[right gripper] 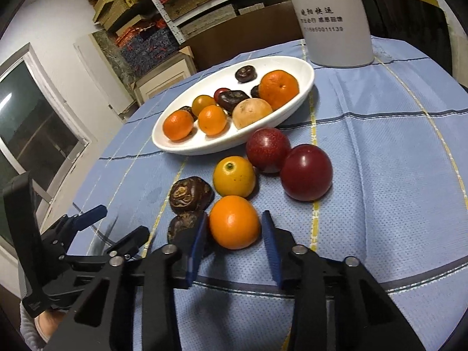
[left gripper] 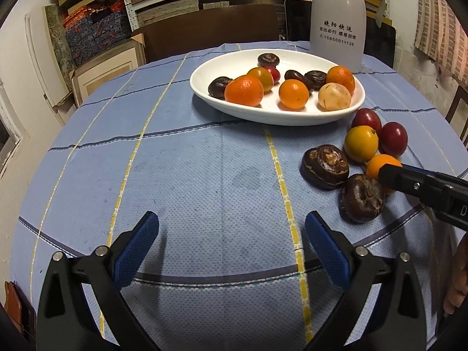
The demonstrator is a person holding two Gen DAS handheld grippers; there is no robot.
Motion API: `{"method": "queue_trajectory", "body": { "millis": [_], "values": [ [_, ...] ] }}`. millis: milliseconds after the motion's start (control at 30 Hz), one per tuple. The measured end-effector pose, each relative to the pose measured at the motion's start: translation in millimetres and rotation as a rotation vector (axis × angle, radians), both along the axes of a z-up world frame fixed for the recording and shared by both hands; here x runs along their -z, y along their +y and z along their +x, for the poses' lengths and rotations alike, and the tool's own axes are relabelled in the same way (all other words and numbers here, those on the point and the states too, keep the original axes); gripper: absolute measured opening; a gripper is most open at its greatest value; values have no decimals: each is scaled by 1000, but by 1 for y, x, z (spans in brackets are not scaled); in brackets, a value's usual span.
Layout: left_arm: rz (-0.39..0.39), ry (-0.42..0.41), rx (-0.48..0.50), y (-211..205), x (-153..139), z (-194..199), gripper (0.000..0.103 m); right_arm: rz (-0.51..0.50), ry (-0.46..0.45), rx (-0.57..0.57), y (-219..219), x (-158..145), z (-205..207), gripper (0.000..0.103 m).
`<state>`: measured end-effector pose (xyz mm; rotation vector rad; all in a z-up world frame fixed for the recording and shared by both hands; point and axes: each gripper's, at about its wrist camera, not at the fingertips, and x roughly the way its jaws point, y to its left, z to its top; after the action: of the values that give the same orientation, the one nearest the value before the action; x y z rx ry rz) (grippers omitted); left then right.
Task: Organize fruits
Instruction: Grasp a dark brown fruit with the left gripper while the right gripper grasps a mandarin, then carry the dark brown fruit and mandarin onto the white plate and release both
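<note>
A white oval plate [left gripper: 204, 87] [right gripper: 163, 143] holds several oranges, dark water chestnuts and small fruits. Loose on the blue cloth beside it lie two red plums [right gripper: 305, 172], a yellow-orange fruit [right gripper: 234, 177], two water chestnuts [right gripper: 190, 194] and an orange [right gripper: 234, 222]. My right gripper [right gripper: 234, 229] is open with its pads on either side of that orange, a small gap showing on the right. It also shows in the left wrist view [left gripper: 392, 175] over the orange [left gripper: 377, 165]. My left gripper [left gripper: 231, 234] is open and empty above bare cloth.
A tall white thermos jug [left gripper: 336, 20] stands behind the plate at the table's far edge. A dark chair back [left gripper: 210, 35] and shelves of stacked boxes lie beyond. The left gripper shows at the left of the right wrist view [right gripper: 87, 234].
</note>
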<state>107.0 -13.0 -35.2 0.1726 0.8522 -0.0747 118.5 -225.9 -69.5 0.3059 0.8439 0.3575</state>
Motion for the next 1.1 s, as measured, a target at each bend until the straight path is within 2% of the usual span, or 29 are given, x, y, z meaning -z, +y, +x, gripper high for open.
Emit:
{"method": "queue_trajectory", "body": {
  "millis": [233,500,633,700,767,800,833,967,1067,1100],
  "values": [
    [-16,-19,57,-9,-3,-6,98,-24,-16,18,-6,-5,-3,37],
    [-103,8,202,-46,-6,-6,98,6,-62,96,-33,-20,-7,37],
    [-83,-2,226,-63,-5,-4,98,26,-51,120,-42,-21,-6,37],
    [-99,5,239,-67,-5,-2,97,30,-52,123,-43,-22,-7,37],
    [-112,27,264,-72,-3,0,80,36,-56,122,-44,-23,-7,37],
    [-106,45,279,-77,0,2,68,38,-58,122,-44,-24,-8,37],
    [-100,54,284,-79,2,2,64,41,-60,123,-45,-25,-9,37],
    [-102,68,288,-86,6,9,64,46,-55,122,-45,-24,-8,37],
    [-111,74,278,-89,6,16,51,45,-55,121,-45,-24,-8,37],
    [-115,74,281,-89,6,17,43,47,-55,122,-46,-24,-8,37]
  ]
}}
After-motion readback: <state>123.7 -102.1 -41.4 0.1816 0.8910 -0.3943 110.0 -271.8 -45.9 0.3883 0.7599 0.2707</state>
